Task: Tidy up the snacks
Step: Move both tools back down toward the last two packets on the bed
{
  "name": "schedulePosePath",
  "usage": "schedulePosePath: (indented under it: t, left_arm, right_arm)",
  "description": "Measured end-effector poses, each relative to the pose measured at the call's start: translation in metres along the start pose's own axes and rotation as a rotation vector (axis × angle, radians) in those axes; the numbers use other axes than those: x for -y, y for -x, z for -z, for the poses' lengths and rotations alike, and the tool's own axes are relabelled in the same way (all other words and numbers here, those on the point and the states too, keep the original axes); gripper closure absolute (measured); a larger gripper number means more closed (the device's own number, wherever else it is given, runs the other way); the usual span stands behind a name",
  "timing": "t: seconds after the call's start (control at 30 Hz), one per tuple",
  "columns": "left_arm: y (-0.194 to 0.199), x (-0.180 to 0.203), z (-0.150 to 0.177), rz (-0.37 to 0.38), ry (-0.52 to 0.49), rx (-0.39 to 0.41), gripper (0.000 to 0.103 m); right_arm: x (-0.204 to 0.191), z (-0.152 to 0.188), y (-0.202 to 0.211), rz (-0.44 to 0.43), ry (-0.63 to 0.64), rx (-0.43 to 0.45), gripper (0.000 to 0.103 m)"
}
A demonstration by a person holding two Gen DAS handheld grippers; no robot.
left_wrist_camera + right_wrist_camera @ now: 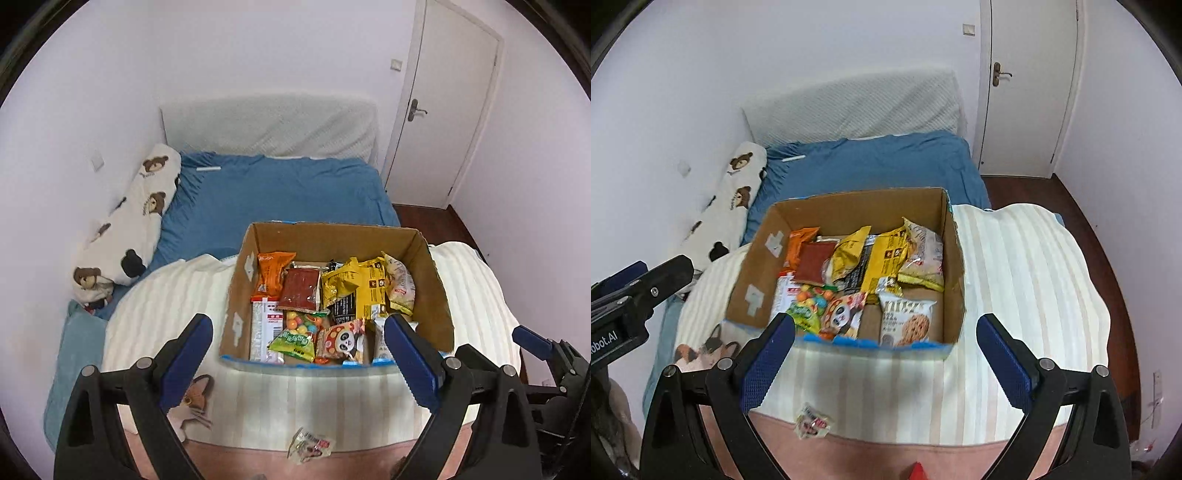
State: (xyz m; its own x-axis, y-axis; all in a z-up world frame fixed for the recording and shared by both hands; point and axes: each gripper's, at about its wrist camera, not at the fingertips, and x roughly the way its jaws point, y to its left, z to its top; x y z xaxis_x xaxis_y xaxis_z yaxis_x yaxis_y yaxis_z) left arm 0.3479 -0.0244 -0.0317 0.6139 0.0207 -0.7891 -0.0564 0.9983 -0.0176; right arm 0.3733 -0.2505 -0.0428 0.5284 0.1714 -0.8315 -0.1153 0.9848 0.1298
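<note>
An open cardboard box [436,295] [955,280] stands on a striped cream blanket on the bed, filled with several snack packets: an orange bag [273,273], yellow bags [354,286], a panda packet [341,341] and a cookie packet [910,321]. A small clear snack packet [310,445] [812,424] lies on the blanket in front of the box. My left gripper [297,350] is open and empty, above the box's near edge. My right gripper [886,350] is open and empty, also near the box's front. A red tip [916,472] shows at the bottom edge.
A bear-print bolster [129,221] lies along the left wall. Blue sheet [288,192] and a white headboard cushion [273,125] lie behind the box. A white door [447,110] and dark wood floor [1089,236] are on the right.
</note>
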Motion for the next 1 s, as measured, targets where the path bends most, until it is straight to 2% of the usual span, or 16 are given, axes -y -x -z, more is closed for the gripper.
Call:
schedulePosePath:
  t: [0.2,0.37,0.63,0.8,0.93,1.0]
  left_arm:
    - [0.023,0.004,0.027,0.016,-0.006,0.000,0.008]
    - [0.018,0.006,0.066,0.015,-0.007,-0.070,0.008]
    - [-0.054,-0.003,0.145,-0.003,0.040,-0.326,0.008]
    - [-0.104,-0.005,0.178,0.006,0.054,-0.468,0.008]
    - [-0.140,-0.005,0.195,0.027,0.075,-0.566,0.008]
    - [-0.154,-0.003,0.200,0.027,0.075,-0.587,0.008]
  right_arm:
    - [0.001,0.029,0.030,-0.017,-0.019,0.022,0.002]
    - [0.015,0.068,0.028,-0.048,-0.081,-0.048,0.002]
    - [0.060,0.160,-0.039,-0.097,-0.259,-0.311,0.002]
    - [0.084,0.214,-0.094,-0.096,-0.369,-0.465,0.004]
    - [0.095,0.240,-0.122,-0.116,-0.437,-0.507,0.007]
    - [0.097,0.248,-0.132,-0.113,-0.453,-0.518,0.008]
